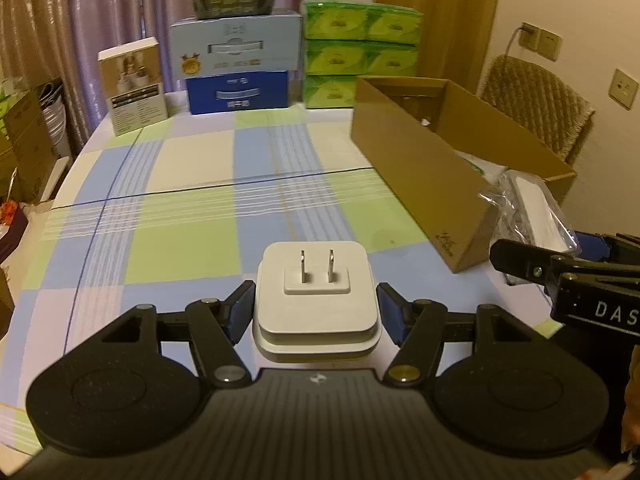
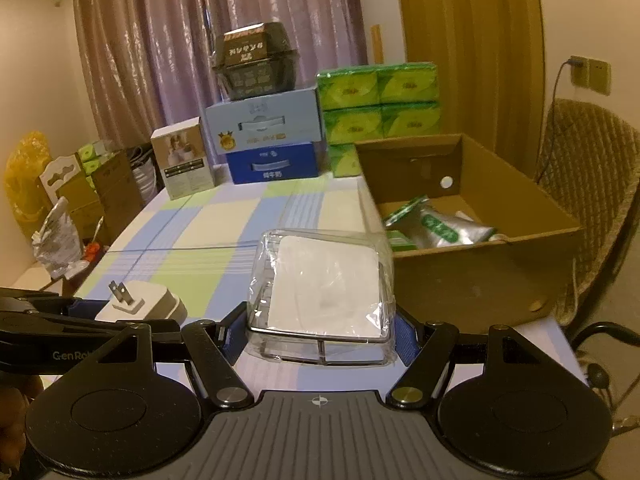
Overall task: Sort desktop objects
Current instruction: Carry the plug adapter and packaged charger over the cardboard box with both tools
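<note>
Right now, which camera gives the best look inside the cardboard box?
The right wrist view: the cardboard box opens toward it, showing green and silver packets on its floor. The left wrist view catches mostly its outer wall and little of the contents.

Our left gripper [image 1: 316, 312] sits low in its frame, jaws clamped on a plug [image 1: 316, 300]. Our right gripper [image 2: 320, 328], low centre, grips a wrapped pack [image 2: 324, 288]; its tip enters the left view's right edge.
</note>
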Demonstrator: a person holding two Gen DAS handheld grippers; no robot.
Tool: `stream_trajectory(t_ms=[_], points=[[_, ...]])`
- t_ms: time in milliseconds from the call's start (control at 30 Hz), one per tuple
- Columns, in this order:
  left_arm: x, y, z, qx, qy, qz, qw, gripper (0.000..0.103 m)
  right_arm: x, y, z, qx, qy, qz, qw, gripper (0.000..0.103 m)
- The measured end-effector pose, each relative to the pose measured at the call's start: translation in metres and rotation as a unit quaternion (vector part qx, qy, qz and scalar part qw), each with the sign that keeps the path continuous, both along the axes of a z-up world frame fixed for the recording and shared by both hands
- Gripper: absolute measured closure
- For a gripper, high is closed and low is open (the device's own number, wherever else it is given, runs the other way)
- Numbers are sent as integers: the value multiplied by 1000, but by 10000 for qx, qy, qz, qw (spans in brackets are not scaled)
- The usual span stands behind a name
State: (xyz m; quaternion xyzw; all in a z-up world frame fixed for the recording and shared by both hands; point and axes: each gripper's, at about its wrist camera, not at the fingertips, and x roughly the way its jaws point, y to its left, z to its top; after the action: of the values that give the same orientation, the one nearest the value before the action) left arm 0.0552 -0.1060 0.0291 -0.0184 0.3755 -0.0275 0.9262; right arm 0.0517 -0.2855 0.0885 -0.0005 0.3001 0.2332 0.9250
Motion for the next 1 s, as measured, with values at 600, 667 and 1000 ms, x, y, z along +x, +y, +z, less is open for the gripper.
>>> stream_trajectory(t_ms=[600, 667, 1000], points=[[24, -89, 16, -351, -68, -760, 9965, 43, 7, -92, 11, -359, -5, -773, 9964, 35], [29, -98, 16, -330, -71, -827, 9960, 43, 9, -99, 11, -406, -1, -819, 9958, 35], [37, -125, 17, -325, -27, -967, 9948, 43, 16, -132, 11, -435, 73, -1008, 9939, 35]])
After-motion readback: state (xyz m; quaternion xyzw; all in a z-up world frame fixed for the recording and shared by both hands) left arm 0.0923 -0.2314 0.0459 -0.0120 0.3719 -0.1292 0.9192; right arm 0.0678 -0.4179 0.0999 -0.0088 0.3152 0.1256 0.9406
